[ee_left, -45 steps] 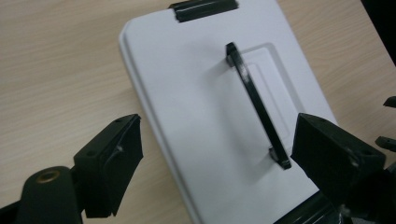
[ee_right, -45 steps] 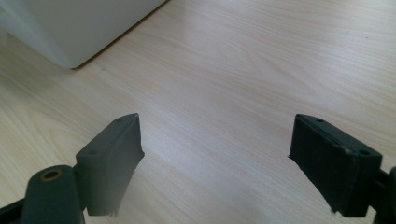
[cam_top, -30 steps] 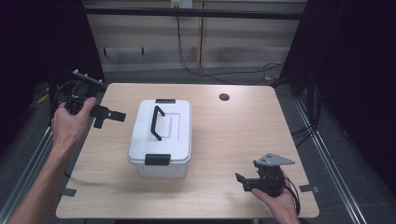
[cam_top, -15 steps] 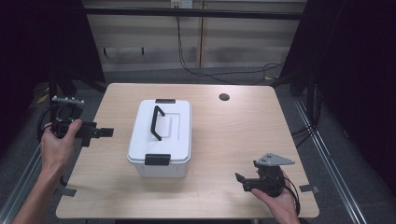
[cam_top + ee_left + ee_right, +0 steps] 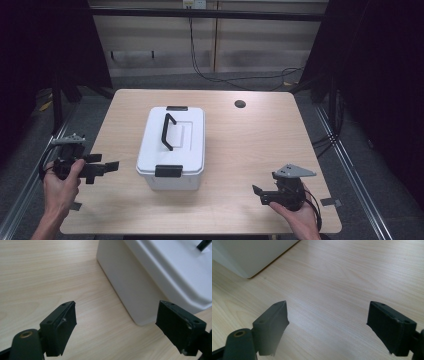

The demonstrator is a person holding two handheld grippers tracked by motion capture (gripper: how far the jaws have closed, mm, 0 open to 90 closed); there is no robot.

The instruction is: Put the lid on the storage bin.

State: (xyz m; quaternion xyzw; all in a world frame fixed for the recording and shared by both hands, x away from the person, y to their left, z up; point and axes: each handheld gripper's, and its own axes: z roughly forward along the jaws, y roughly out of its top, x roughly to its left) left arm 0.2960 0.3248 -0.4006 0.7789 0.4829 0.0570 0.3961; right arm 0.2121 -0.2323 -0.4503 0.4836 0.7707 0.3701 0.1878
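Light came from overhead: the table (image 5: 250, 150) was evenly lit and pale, while the surroundings past its left and right edges fell to near black. The white box (image 5: 172, 147) cast only a soft, short shadow along its near side. High view was a bit soft and grainy, with no hard glare. In the left gripper view the box wall (image 5: 130, 287) was bright but not blown out, the wood grain sharp, and the near jaws slightly soft. The right gripper view had a mild bright sheen on the tabletop (image 5: 352, 277) toward the upper right; the jaw edges were blurred.
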